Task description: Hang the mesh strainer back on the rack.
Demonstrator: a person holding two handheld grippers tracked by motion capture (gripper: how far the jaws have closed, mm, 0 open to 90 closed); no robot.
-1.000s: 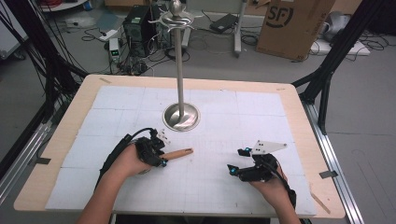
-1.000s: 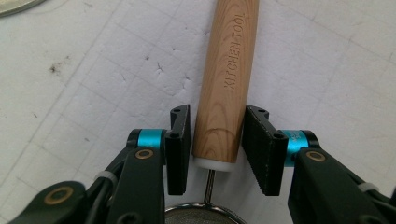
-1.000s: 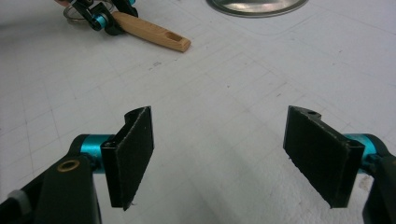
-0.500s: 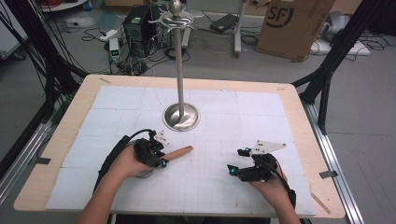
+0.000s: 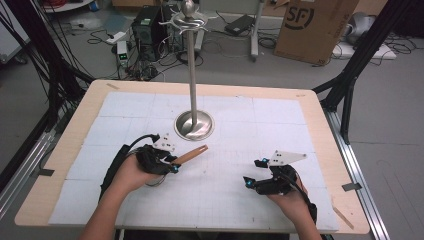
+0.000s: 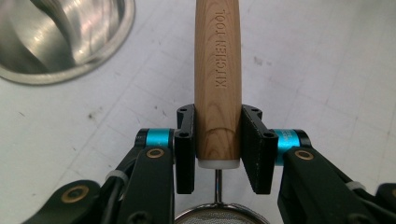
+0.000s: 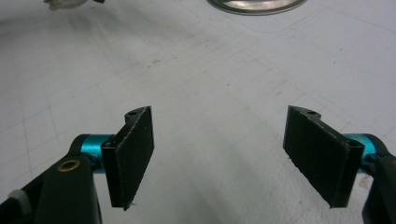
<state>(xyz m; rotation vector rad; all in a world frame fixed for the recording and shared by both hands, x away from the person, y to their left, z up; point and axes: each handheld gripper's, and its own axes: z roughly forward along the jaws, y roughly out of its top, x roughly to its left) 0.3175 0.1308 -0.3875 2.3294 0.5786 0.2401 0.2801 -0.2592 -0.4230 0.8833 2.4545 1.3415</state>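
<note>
Little has shifted since the earlier frames: my left gripper [image 6: 217, 149] has edged slightly toward the stand's base [image 5: 194, 125], jaws clamped on the strainer's wooden handle [image 6: 217, 79]. From the mesh [image 6: 219, 218] nearest me, the handle's long axis runs away, passing just right of that base. My right gripper [image 7: 229, 154] rests well apart, jaws spread and empty.

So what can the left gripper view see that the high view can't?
The left gripper view alone shows the words KITCHEN TOOL on the wooden handle and a mesh strainer rim below it. The high view alone shows the tall stand pole, the right gripper and a cardboard box. Both show the left gripper shut on the handle, beside the steel stand base.
</note>
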